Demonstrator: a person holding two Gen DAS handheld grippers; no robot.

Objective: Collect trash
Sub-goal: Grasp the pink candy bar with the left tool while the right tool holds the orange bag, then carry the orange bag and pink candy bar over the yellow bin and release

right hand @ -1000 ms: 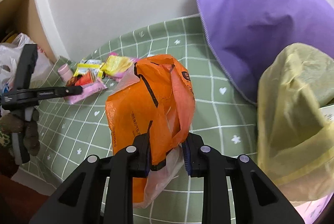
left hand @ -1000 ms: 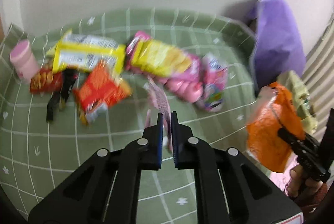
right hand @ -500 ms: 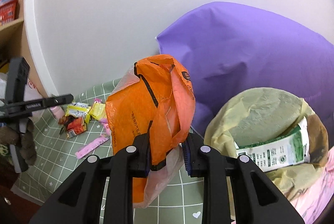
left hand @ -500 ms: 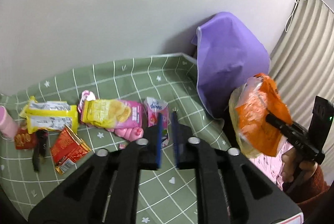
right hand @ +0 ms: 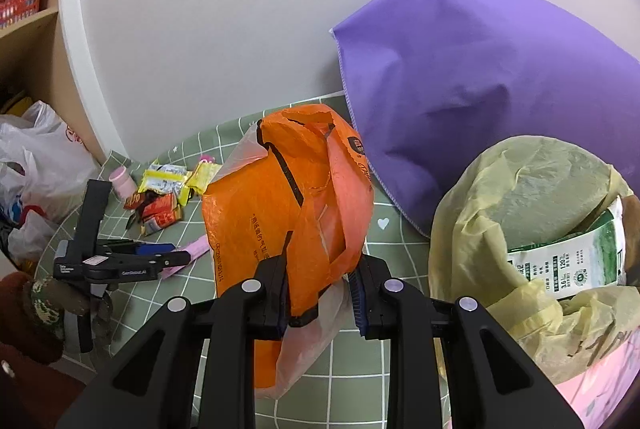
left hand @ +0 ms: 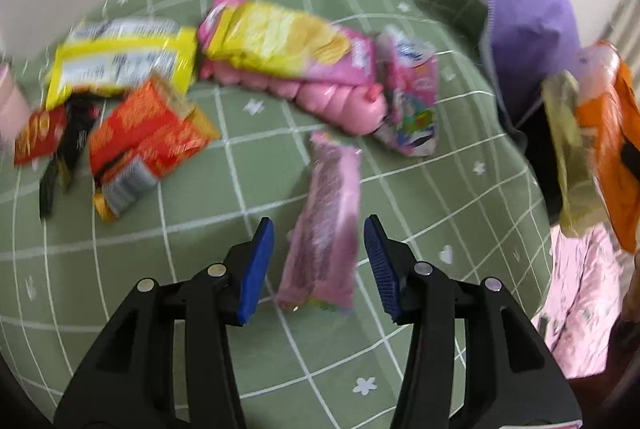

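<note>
**Pink wrapper lined up between the open left tool's pads**

A green cloth with a white grid and small flower prints (left hand: 192, 229) covers the bench, which stands against a pale wall with a purple cushion (right hand: 480, 81) leaning at the far end. The left tool (left hand: 318, 261) is spread wide, and the long flat pink plastic wrapper (left hand: 326, 225) lies on the cloth between its blue pads (left hand: 256, 265), touching neither. It looks light, thin and crinkly, probably slippery (blur hides its print), so a pinch across the narrow width near the close end seems the surest hold. Beyond it lie more wrappers: a yellow-and-pink chip packet (left hand: 280, 37), a yellow packet (left hand: 120, 65), a red-orange packet (left hand: 148, 141).

The right tool (right hand: 320, 301) is clenched on the orange plastic bag (right hand: 280, 213), gripping its bunched handles; what it holds inside cannot be seen. Just beside it a pale yellow bag (right hand: 532, 197) gapes open, with a green-and-white milk carton (right hand: 568, 261) inside.
</note>
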